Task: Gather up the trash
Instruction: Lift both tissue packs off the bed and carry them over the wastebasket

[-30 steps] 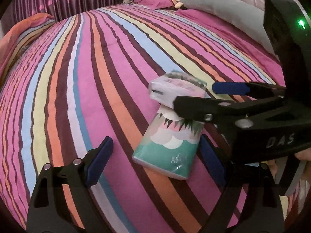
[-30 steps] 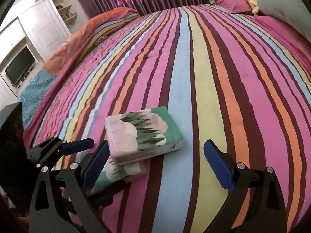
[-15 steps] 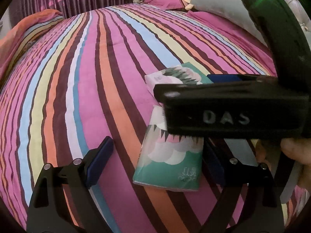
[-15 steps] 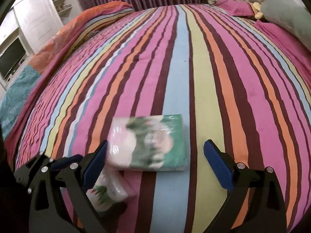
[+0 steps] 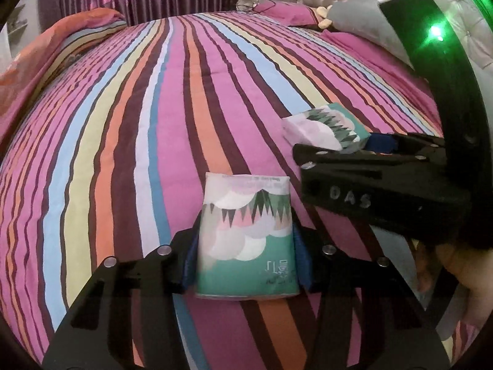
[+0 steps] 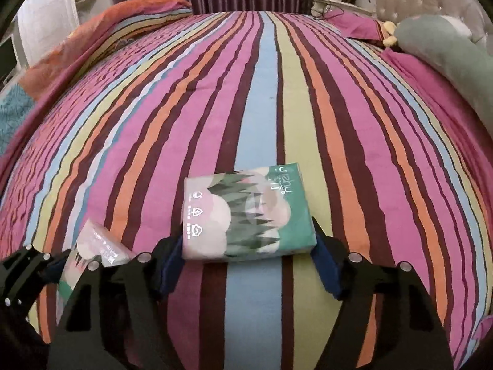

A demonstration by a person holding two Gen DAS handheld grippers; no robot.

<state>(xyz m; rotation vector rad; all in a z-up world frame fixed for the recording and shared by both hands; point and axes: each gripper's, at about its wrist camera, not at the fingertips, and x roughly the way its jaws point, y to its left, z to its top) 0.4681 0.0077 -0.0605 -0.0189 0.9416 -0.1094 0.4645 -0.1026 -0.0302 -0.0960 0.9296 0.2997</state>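
In the left wrist view, the left gripper (image 5: 246, 265) sits low in the middle of the frame, and its blue pads squeeze both sides of a tissue pack (image 5: 246, 240) with a green, pink and white picture on it. The pack lies on the striped bedspread (image 5: 138, 123). At the right of the frame the right gripper (image 5: 354, 151) reaches in around a second tissue pack (image 5: 326, 126). In the right wrist view, the second tissue pack (image 6: 246, 212) lies flat at the middle, low in the frame, between the blue pads. The jaws are closing and the pads touch its two short ends. At the lower left, the left gripper (image 6: 71, 265) holds the first pack (image 6: 95, 246)
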